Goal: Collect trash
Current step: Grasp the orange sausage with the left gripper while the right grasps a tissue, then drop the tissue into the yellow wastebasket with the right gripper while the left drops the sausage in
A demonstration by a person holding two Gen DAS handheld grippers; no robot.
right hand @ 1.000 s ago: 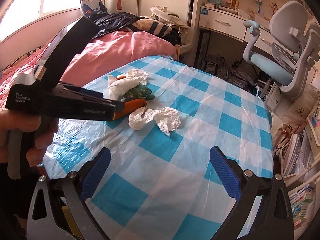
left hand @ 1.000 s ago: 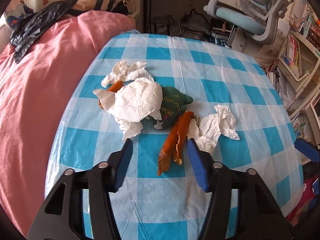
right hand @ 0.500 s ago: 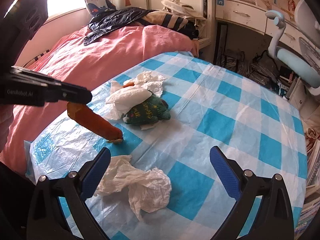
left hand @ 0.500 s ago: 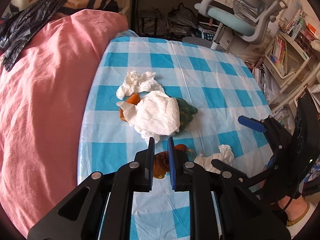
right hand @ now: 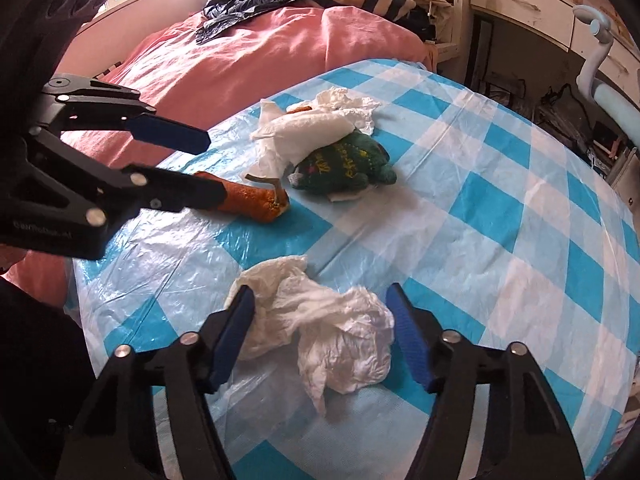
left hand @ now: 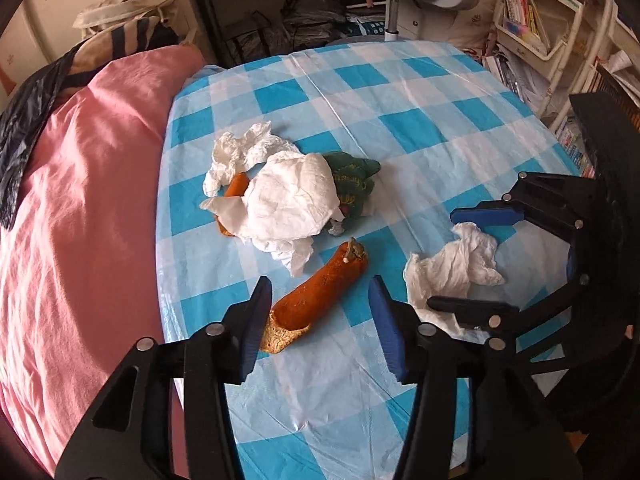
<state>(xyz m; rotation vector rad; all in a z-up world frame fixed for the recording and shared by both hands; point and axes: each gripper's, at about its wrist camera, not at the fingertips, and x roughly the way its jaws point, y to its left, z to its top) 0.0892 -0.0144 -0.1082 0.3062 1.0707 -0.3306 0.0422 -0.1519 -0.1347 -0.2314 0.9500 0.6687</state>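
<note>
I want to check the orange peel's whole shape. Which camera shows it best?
The left wrist view: the orange peel lies fully visible between the left gripper's open jaws. In the right wrist view only its stem end shows; a left gripper finger covers the rest.

Only partly legible print: pale lettering on the left gripper [right hand: 200,168] body at 9 o'clock in right wrist view, too blurred to spell out. Yellow script on green wrapper [right hand: 344,168], approx 12 o'clock of bench [right hand: 500,240] centre, unreadable. Book spines on shelf [left hand: 524,12], 1 o'clock in left wrist view: too small.
</note>
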